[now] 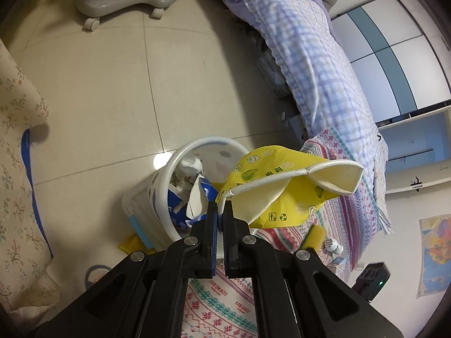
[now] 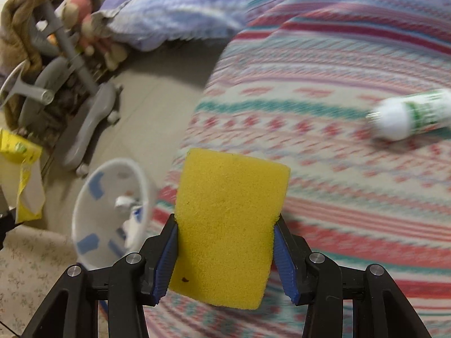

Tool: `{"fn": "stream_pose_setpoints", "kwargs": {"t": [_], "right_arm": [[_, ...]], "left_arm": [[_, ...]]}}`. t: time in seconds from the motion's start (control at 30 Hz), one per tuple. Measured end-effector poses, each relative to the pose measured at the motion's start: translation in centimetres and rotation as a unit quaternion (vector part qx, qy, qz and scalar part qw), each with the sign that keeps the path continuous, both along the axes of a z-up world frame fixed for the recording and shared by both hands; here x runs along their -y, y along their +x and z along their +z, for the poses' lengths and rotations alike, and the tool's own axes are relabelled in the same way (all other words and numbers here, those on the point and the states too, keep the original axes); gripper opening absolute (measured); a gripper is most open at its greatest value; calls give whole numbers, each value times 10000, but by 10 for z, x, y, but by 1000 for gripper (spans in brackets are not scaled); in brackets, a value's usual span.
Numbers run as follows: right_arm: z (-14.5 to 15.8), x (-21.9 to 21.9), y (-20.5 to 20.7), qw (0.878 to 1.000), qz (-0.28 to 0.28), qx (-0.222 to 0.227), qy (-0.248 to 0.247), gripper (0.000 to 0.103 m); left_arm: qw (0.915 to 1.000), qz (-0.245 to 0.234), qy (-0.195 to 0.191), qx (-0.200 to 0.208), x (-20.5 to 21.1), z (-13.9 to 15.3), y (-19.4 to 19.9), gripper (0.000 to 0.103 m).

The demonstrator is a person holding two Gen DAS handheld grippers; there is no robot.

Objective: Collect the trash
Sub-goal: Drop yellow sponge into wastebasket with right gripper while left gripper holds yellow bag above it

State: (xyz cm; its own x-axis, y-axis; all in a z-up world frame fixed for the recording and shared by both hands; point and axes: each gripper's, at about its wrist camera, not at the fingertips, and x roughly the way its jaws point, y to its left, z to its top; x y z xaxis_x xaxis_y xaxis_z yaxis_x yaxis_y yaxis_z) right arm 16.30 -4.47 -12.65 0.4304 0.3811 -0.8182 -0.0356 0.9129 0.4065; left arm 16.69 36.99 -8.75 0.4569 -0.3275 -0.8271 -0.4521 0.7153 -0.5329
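My left gripper (image 1: 220, 205) is shut on the rim of a crushed yellow paper cup (image 1: 279, 186) and holds it in the air beside and above the white trash basket (image 1: 157, 186). The basket stands on the floor and holds crumpled paper and a blue-and-white carton (image 1: 203, 194). My right gripper (image 2: 225, 219) is shut on a yellow sponge (image 2: 228, 222) and holds it above the striped blanket (image 2: 338, 169). The basket (image 2: 112, 211) shows lower left in the right wrist view, and the cup (image 2: 22, 174) at the left edge. The sponge also shows in the left wrist view (image 1: 314, 238).
A white bottle with a green label (image 2: 408, 115) lies on the striped blanket. A checked purple quilt (image 1: 304, 64) covers the bed. A grey wheeled chair base (image 1: 126, 0) stands on the tiled floor. A floral cloth (image 1: 17, 169) hangs at the left. A yellow scrap (image 1: 132, 243) lies by the basket.
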Motion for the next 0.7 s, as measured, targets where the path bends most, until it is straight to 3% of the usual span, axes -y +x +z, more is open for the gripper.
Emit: {"fn": "stream_pose_setpoints", "kwargs": {"t": [0.1,0.23,0.4,0.7], "right_arm": [[1,-27,8,9998,135,-17,169,54],[5,-66,16,9989,431,93,177,55],[-1,-107,29,9971,706,39,299,55],[-18,-159,40,9947,1008,-31,223,56]], "left_arm": [[9999,30,142,-7,-1,0,0,3],[9996,128,-257,-17,-6,-3,-2,3],[9994,318,-98,134,-16,7,-4,3],[9993,293,-210,-108,-16,-8,1,3]]}}
